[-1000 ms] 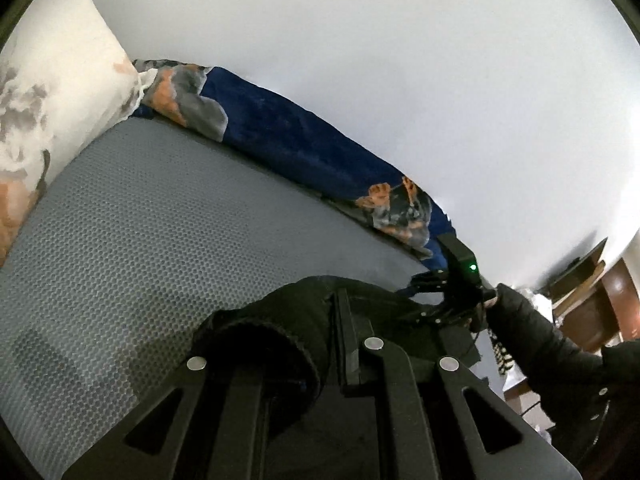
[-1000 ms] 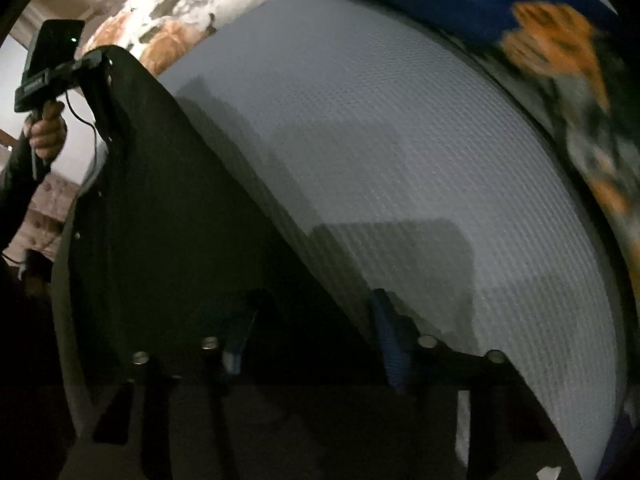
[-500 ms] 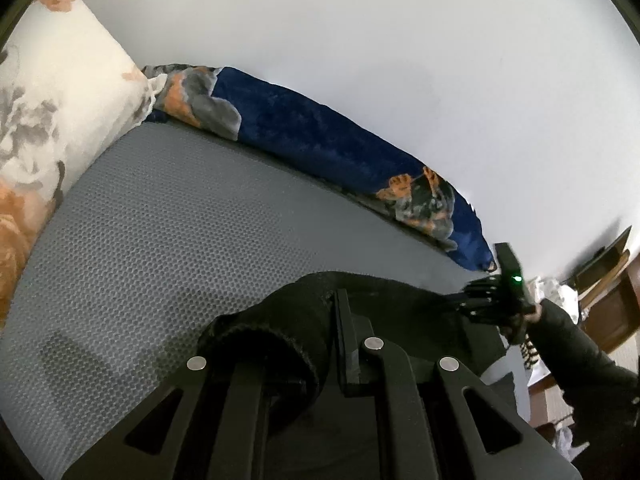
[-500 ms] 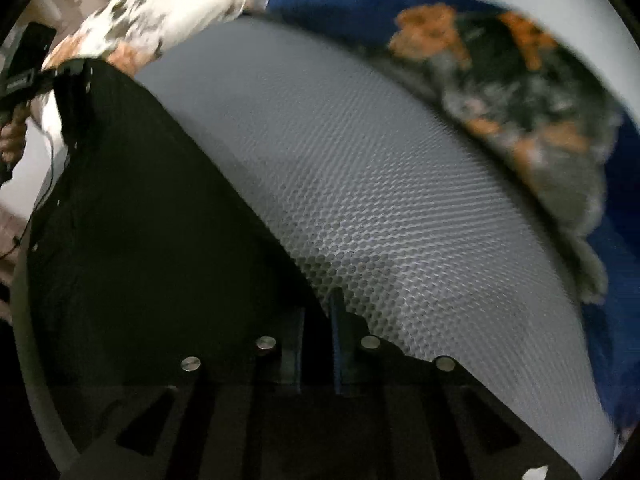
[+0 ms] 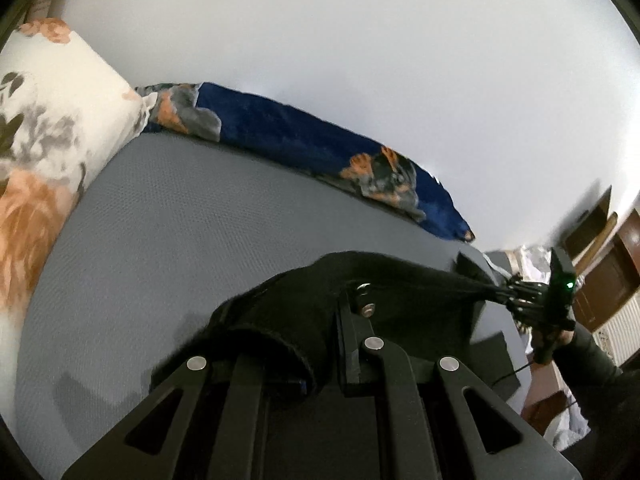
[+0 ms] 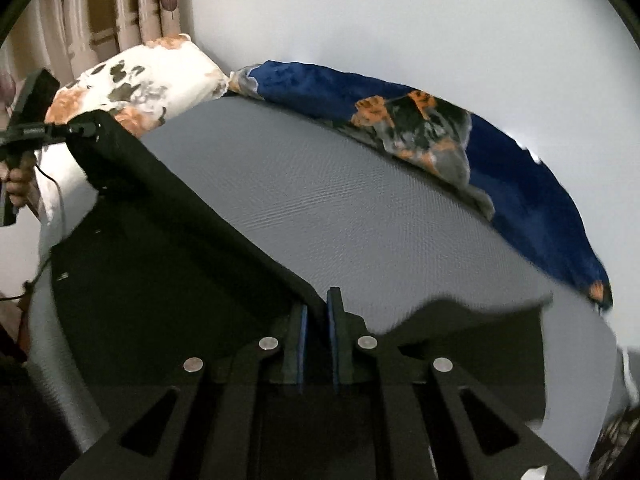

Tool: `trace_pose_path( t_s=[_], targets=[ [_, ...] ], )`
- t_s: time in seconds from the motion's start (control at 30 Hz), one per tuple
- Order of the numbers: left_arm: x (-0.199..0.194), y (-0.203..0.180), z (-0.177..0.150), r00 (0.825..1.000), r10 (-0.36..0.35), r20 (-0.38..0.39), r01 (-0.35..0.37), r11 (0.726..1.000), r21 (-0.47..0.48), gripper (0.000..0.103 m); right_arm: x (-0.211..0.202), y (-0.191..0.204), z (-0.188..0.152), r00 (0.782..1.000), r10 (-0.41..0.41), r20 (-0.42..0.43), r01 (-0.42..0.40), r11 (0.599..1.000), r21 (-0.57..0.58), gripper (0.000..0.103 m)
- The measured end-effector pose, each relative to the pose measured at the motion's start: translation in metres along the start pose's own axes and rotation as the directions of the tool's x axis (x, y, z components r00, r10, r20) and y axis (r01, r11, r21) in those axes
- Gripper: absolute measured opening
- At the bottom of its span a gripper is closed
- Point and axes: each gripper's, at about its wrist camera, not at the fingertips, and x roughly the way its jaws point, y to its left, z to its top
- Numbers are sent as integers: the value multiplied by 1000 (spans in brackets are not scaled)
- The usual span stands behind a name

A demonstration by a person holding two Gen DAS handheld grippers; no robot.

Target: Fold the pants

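Black pants hang stretched between my two grippers above a grey mesh mattress. My left gripper is shut on one end of the waistband, and cloth bunches over its fingers beside a metal button. In the right wrist view my right gripper is shut on the pants at their top edge, blue pads pressed on the cloth. The left gripper holds the far corner, gripped by a hand. In the left wrist view the right gripper is at the far right.
A white floral pillow lies at the head of the bed. A blue blanket with orange flowers runs along the white wall. Curtains hang at the far left. Brown wooden furniture stands past the mattress edge.
My right gripper's jaws closed on the pants edge and lifted with it. Both hands rose, and the pants now hang taut between them, higher above the mattress.
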Motion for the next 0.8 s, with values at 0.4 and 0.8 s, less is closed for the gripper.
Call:
trace_pose_path(
  t_s=[0.4,0.8],
  targets=[
    [-28,8,-117,986,7,-166,-6,1000,6,11,-7,48,-106,976,125,-180,-95,982,164,4],
    [-16,13,-155,938,159,-307,-158,987,29,36,38,64,-132,946,121,-300,-77,985,155,6]
  ],
)
